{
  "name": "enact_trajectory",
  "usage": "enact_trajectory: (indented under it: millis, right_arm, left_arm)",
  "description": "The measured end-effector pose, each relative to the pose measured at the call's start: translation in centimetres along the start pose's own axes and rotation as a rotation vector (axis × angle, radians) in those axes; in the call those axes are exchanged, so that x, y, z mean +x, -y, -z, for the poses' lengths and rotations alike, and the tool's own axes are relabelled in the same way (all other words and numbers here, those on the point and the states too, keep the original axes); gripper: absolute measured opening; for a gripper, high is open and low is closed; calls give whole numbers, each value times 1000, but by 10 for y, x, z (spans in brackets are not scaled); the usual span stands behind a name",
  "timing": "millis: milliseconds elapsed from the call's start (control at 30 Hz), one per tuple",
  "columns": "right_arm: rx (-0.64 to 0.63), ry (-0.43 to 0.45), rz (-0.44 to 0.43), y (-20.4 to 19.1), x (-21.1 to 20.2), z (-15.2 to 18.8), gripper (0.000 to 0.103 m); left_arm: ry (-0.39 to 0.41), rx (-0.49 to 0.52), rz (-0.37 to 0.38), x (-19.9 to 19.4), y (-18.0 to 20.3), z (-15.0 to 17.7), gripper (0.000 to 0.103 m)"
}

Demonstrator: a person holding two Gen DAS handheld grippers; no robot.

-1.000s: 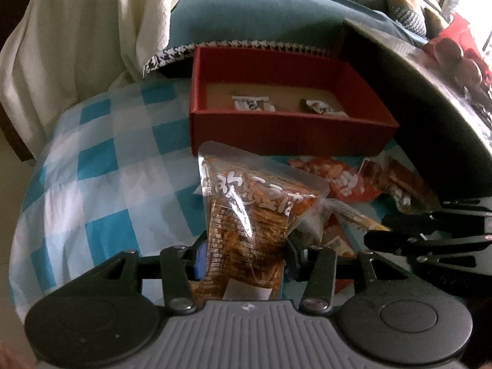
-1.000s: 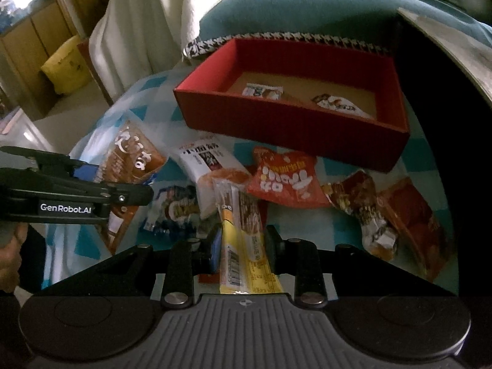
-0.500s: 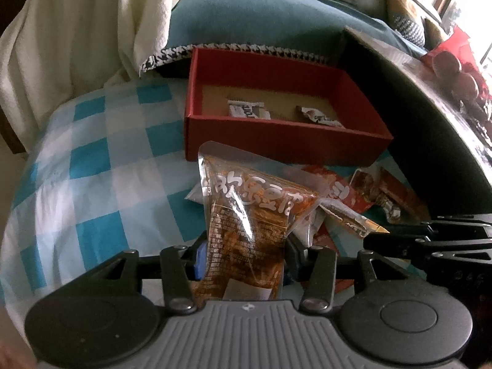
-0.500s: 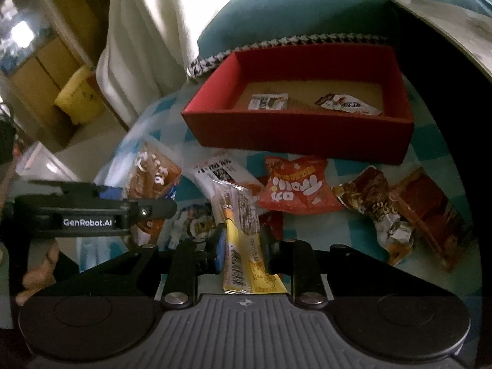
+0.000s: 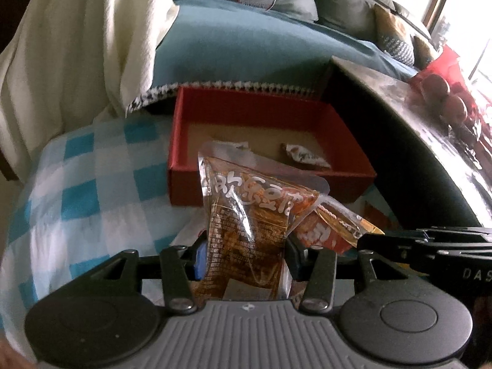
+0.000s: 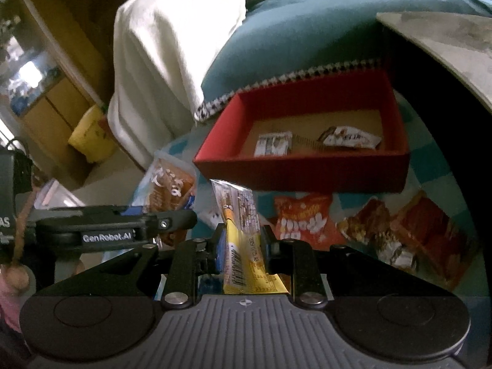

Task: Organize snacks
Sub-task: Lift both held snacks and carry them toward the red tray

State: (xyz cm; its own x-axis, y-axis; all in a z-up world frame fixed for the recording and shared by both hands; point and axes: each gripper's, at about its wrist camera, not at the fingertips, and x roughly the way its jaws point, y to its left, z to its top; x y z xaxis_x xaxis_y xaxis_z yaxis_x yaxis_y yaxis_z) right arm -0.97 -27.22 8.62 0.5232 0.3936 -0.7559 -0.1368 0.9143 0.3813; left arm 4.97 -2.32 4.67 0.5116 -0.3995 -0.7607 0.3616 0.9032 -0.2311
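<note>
Left wrist view: the left gripper (image 5: 244,253) clamps a brown snack pouch (image 5: 246,230) just before the red box (image 5: 270,181) front wall.

Right wrist view: the right gripper (image 6: 241,244) pinches a yellow snack bar (image 6: 243,246) short of the box's near edge; open floor lies inside beside two small packets (image 6: 316,141)

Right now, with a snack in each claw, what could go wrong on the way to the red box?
1. The left claw grips only the lower part of the brown snack bag; the slippery wrapper might slide out.
2. The right claw pinches the yellow snack stick low down, so its tall top could flop or catch the red box wall.
3. The two claws are close together and could bump, or drop something onto the orange packet below.
</note>
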Motion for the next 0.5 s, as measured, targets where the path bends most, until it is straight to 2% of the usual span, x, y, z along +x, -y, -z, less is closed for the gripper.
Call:
enact_trajectory:
  millis: [500]
  right_arm:
    - [40, 109, -5, 12, -6, -36, 30]
  left_arm:
    - [67, 40, 21, 14, 22, -42, 42]
